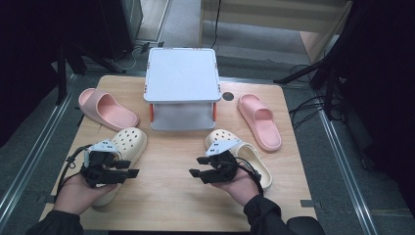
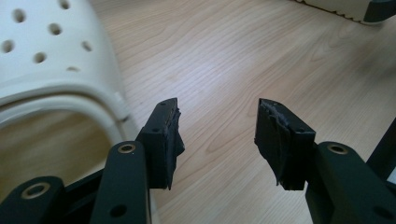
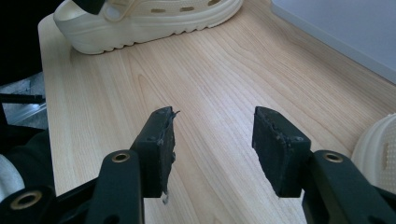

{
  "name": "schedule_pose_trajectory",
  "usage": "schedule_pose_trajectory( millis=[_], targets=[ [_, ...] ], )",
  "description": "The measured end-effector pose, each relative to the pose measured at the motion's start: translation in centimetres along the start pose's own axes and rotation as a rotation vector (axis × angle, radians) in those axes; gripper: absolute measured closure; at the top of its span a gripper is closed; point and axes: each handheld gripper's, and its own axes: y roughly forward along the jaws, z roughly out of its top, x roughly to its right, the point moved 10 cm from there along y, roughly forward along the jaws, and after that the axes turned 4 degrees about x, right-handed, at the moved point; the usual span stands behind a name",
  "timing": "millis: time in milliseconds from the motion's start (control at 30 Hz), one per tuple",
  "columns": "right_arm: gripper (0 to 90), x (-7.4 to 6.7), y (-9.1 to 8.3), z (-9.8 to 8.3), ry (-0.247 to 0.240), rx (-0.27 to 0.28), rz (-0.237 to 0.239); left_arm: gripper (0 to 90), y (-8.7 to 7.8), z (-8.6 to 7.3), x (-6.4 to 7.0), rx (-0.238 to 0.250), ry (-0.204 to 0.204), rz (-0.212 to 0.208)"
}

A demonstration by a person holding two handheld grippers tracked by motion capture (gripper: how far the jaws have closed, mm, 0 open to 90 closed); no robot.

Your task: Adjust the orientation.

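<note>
I am reading the two cream clogs as the work in hand: the left cream clog (image 1: 125, 147) is lying at the table's left front, just beside and partly under my left gripper (image 1: 131, 173), and the right cream clog (image 1: 247, 156) is lying at the right front, partly under my right gripper (image 1: 196, 166); in the left gripper view the left clog's holed upper and open rim (image 2: 56, 88) are sitting right beside the left-hand finger (image 2: 166, 140), not between the fingers; I am judging these as light moulded foam, springy rather than stiff, a little slick on the smooth upper, not fragile; the best hold is looking like the thin rim of the foot opening or the heel strap, since the body is too broad; the left gripper's fingers are standing apart over bare wood with nothing between them, and the right gripper's fingers (image 3: 282, 149) are likewise standing apart and holding nothing; the table (image 1: 171, 196) is showing pale wood grain, flat and smooth, so a clog may be sliding if nudged; further out a grey two-level rack (image 1: 182, 73) is standing at the back centre, with a pink slide (image 1: 107, 108) to its left and another pink slide (image 1: 260, 121) to its right; beyond the table the room is lying dark, with cables and stands on the floor.
</note>
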Motion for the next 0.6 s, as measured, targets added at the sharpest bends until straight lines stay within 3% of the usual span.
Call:
schedule_pose_trajectory(
  millis=[233, 367, 467, 600],
  targets=[
    [49.1, 0.0, 0.0, -0.1, -0.001, -0.003, -0.002, 49.1, -1.3, -0.6, -1.1, 0.005, -0.03, 0.031],
    [49.0, 0.1, 0.1, -0.1, 0.002, -0.006, -0.003, 49.3, -1.6, -1.0, -2.3, 0.009, -0.063, 0.071],
    [48.9, 0.0, 0.2, -0.2, 0.001, -0.014, -0.003, 49.3, -0.8, -1.4, -3.4, -0.007, -0.098, 0.103],
    [48.7, -0.1, 0.3, -0.3, -0.003, -0.019, -0.003, 49.2, 0.5, -1.5, -3.6, -0.027, -0.095, 0.099]
  ],
)
